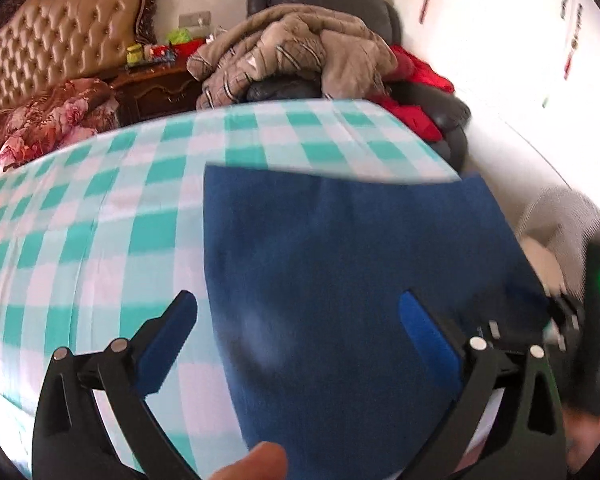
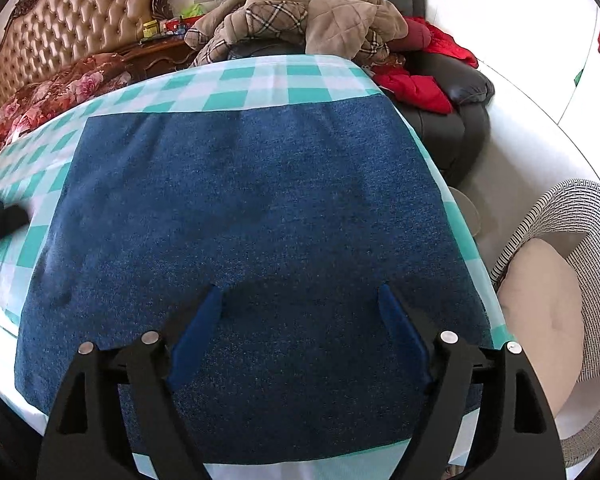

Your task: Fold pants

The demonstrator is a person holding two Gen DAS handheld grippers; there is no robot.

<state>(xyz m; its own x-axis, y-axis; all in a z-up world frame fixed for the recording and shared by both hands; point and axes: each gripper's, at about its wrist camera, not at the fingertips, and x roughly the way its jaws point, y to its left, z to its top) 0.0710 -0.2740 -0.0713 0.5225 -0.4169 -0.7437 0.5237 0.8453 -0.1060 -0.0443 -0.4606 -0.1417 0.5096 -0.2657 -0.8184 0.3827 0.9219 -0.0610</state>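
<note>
The blue denim pants (image 2: 252,208) lie flat as a folded rectangle on the green-and-white checked table (image 2: 236,88). In the left wrist view the pants (image 1: 340,264) fill the middle and right. My left gripper (image 1: 300,304) is open above the pants' left edge, one finger over the cloth, the other over the pants. My right gripper (image 2: 300,296) is open and empty just above the near part of the pants. The right gripper also shows in the left wrist view (image 1: 564,316) at the pants' right edge.
A black armchair (image 2: 456,120) piled with a beige quilted blanket (image 2: 320,12) and red clothes (image 2: 420,80) stands behind the table. A tufted bed headboard (image 2: 76,36) and a wooden nightstand (image 1: 156,88) are at the back left. A woven chair (image 2: 580,280) is at the right.
</note>
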